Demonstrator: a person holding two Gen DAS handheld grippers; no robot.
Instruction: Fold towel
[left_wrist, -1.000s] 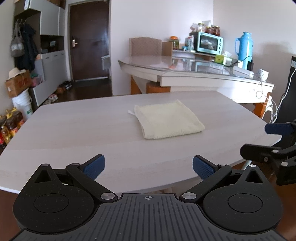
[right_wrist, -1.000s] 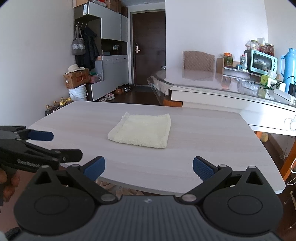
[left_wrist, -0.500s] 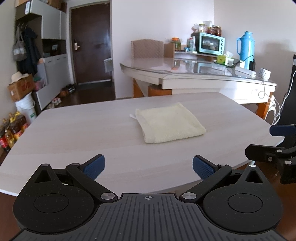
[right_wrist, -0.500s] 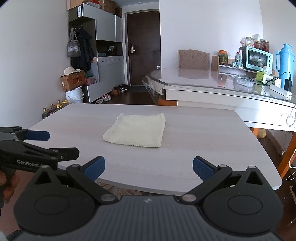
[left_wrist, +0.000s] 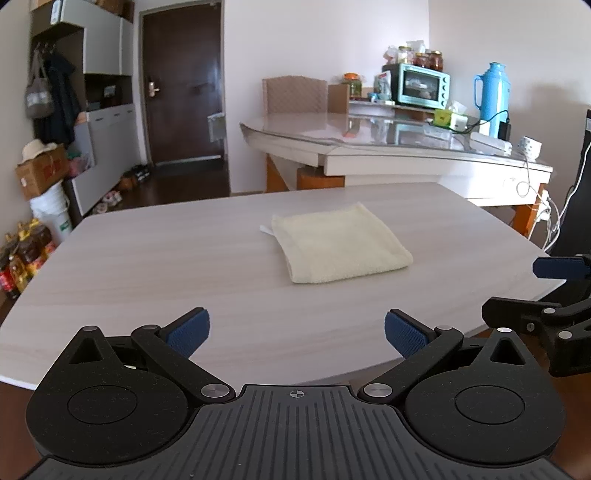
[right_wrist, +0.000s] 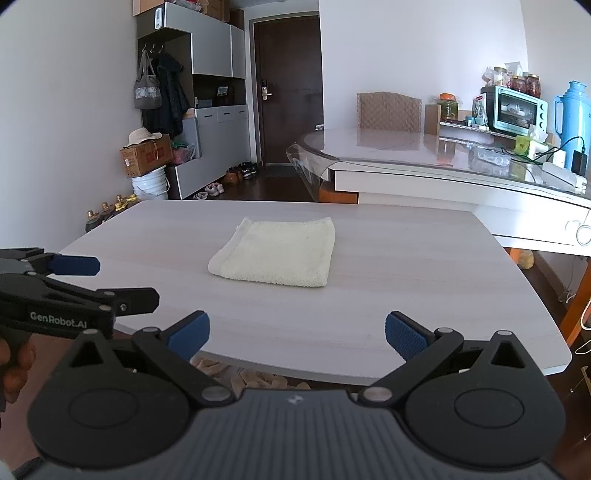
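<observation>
Left gripper (left_wrist: 297, 328) sits low at six o'clock of its own view, blue pads spread wide, nothing between them, hovering at the near edge of the pale wood table (left_wrist: 147, 266). Up at twelve, well apart from both tools, lies the cream towel (left_wrist: 341, 247), already a neat, thick rectangle, flat on the tabletop, a small tag peeking out at its far left corner. Over at three o'clock, the right gripper (right_wrist: 295, 330) is likewise parted wide and empty. My read: the fold looks finished, or one last halving remains. If so, come in level, pinch the two near corners, taking all layers, lift just clear, and carry both sides forward evenly so the edges meet square.
</observation>
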